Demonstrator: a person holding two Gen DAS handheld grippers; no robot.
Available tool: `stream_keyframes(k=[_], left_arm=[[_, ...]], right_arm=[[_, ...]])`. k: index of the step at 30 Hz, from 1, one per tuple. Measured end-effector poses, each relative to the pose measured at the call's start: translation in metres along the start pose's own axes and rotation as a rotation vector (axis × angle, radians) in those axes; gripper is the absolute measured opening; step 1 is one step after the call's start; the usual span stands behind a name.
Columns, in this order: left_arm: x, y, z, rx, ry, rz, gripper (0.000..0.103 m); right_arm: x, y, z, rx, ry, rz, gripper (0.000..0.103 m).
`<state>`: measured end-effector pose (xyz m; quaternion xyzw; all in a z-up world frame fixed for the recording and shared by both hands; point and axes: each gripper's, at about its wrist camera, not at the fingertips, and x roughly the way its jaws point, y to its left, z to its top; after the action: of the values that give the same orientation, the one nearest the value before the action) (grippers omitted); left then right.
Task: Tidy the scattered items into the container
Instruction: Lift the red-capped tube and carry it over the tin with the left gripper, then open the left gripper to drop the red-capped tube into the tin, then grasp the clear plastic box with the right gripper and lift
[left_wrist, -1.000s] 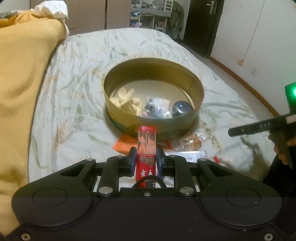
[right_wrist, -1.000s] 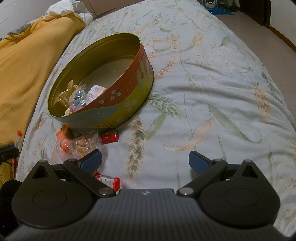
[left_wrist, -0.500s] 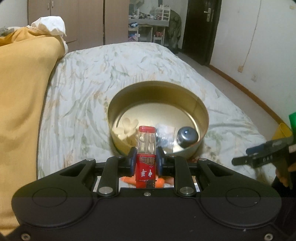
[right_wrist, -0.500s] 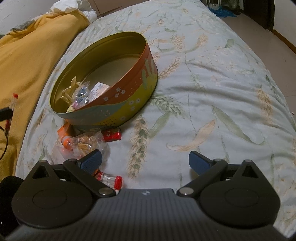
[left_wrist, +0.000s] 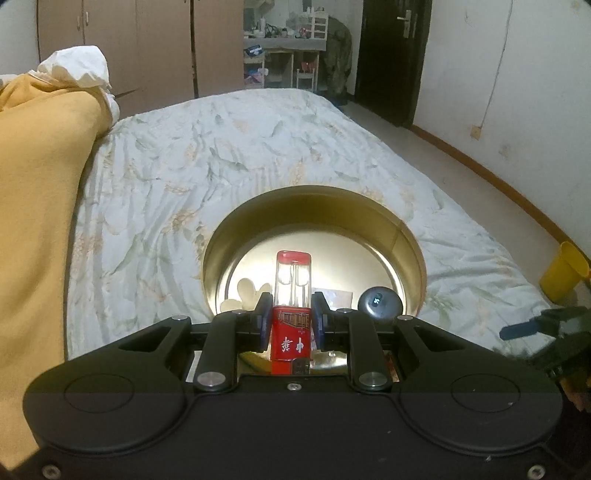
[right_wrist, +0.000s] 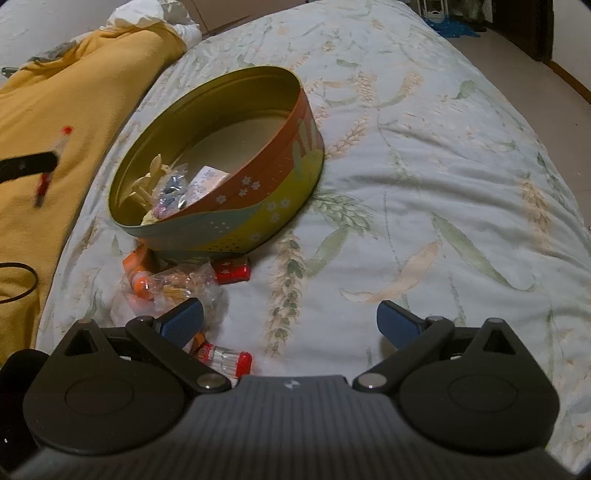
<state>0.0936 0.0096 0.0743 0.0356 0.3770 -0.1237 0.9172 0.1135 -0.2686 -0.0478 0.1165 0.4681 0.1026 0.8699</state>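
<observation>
Jaws of the left gripper (left_wrist: 292, 325) are clenched on a red-capped vial (left_wrist: 293, 306), which stands upright between the pads, ahead of them the open round tin (left_wrist: 410, 236). Best to carry it past the near rim, lower it, then let go. The right gripper (right_wrist: 290, 321) hangs released, nothing between its pads, loose items (right_wrist: 184, 284) just beyond its left pad.

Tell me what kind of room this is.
Most likely a bedroom in a home: a bed with a leaf-print sheet, tall wardrobe doors behind it, and a cluttered desk by the dark door.
</observation>
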Motion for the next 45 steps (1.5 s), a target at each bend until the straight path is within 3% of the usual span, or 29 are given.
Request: stream_keyframes(k=[12, 13, 14, 16, 23, 31, 38, 45], left_arm=[[0.062, -0.008, 0.029, 0.010, 0.077, 0.001, 0.020], [0.067, -0.008, 0.031, -0.001, 0.081, 0.005, 0.030], [0.071, -0.006, 0.033, -0.013, 0.087, 0.007, 0.062], [0.071, -0.003, 0.033, -0.042, 0.052, 0.027, 0.090], [0.060, 0.021, 0.016, -0.133, 0.063, -0.012, 0.096], [0.043, 0.042, -0.022, -0.175, 0.081, 0.002, 0.097], [0.038, 0.047, -0.053, -0.202, 0.114, 0.013, 0.097], [0.032, 0.041, -0.081, -0.214, 0.135, 0.012, 0.097]], right_arm=[[-0.001, 0.009, -0.001, -0.049, -0.010, 0.046, 0.103], [-0.001, 0.009, -0.001, -0.050, -0.009, 0.047, 0.103], [-0.001, 0.010, -0.002, -0.052, -0.009, 0.048, 0.103], [0.000, 0.011, -0.002, -0.057, -0.007, 0.053, 0.103], [0.000, 0.023, -0.004, -0.131, -0.007, 0.100, 0.103], [-0.005, 0.048, -0.012, -0.258, -0.008, 0.183, 0.103], [-0.002, 0.071, -0.021, -0.376, 0.010, 0.192, 0.103], [0.007, 0.097, -0.025, -0.501, 0.057, 0.208, 0.089]])
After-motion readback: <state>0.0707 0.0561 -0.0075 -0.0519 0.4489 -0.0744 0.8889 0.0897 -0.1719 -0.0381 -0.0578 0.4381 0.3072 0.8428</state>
